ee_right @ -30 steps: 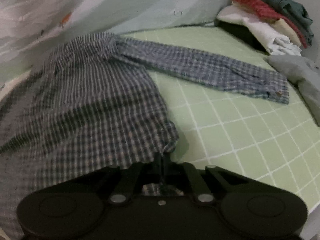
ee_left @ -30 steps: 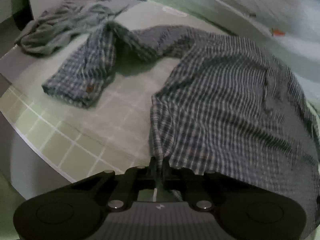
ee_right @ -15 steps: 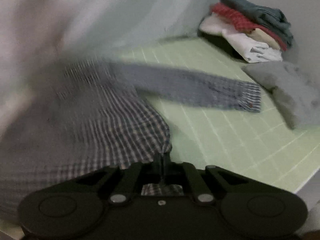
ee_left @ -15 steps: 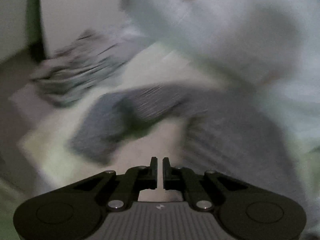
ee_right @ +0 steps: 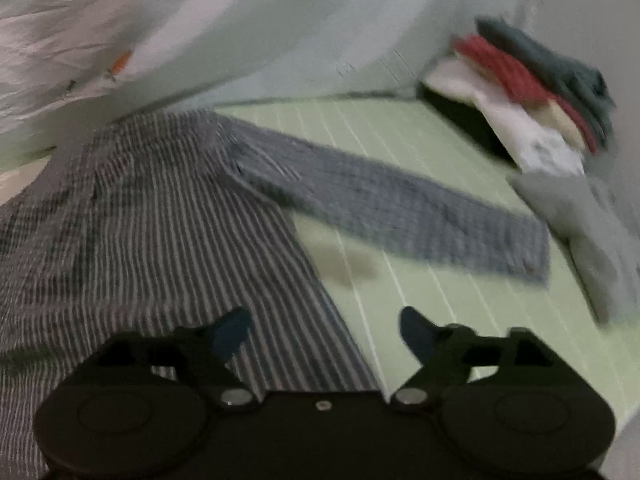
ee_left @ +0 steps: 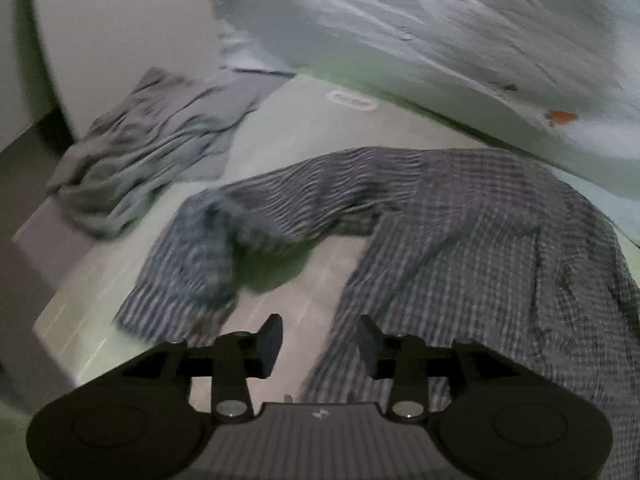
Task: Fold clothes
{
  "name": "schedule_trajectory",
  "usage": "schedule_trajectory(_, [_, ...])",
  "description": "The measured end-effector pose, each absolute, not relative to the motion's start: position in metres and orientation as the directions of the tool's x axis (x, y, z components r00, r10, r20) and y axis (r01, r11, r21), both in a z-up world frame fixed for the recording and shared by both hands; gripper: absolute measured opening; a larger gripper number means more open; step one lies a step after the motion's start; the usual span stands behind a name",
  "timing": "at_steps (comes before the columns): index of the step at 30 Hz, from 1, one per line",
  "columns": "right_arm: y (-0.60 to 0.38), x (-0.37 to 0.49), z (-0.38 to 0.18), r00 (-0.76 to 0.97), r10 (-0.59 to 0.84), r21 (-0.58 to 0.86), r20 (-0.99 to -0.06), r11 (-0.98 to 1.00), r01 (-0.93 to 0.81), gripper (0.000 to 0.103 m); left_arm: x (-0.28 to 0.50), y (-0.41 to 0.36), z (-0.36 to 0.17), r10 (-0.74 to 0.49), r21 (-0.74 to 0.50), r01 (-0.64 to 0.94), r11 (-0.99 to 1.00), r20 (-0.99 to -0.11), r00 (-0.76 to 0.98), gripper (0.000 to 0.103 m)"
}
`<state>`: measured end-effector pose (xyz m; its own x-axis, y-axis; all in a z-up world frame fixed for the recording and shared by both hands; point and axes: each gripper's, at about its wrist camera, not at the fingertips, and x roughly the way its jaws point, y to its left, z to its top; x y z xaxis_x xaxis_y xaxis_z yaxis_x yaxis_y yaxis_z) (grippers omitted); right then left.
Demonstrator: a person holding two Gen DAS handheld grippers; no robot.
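both my tools are off the cloth. left tool: jaws opening, nothing between them but bare mat, the shirt's hem edge just to the right of the right finger. right tool: jaws opening wide, the shirt's lower corner lies under the gap but the pads aren't pressing it

plaid shirt lies spread on the green grid mat, body flat in the middle. in the left wrist view one sleeve runs out to the left and is doubled back on itself, bunched at the bend, cuff end near the mat's edge. in the right wrist view the other sleeve lies out straight to the right, flat, cuff close to a grey folded garment

beyond that, in the far right corner, a stack of folded clothes: white at the bottom, cream, red, dark teal on top. on the left side a crumpled grey garment sits off the mat near a white panel. pale bedding is heaped along the back, right behind the shirt's collar end

both views motion-blurred, fine detail on the fabric unreadable
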<state>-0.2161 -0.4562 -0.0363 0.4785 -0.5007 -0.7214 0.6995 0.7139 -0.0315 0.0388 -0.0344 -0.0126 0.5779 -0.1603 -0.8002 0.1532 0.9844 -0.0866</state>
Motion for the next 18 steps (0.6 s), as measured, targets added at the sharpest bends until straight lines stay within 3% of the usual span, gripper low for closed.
schedule_trajectory(3, [-0.463,-0.187,-0.031,0.511,-0.507,-0.065,-0.694,0.751,0.657,0.103,0.06,-0.061,-0.014,-0.177,-0.069,0.204,0.977,-0.797,0.578,0.053])
schedule_trajectory(8, [-0.482,-0.123,-0.024,0.566,-0.493,-0.079,-0.661,0.796,0.6,0.103,0.107,-0.105,-0.018,-0.219,-0.047,0.297,0.954,-0.785,0.579,0.069])
schedule_trajectory(18, [-0.555,0.037,-0.032,0.61,-0.446,0.059,-0.655,0.775,0.629,0.103,0.249,-0.187,-0.047,-0.253,-0.073,0.321,0.944,-0.784,0.567,0.075])
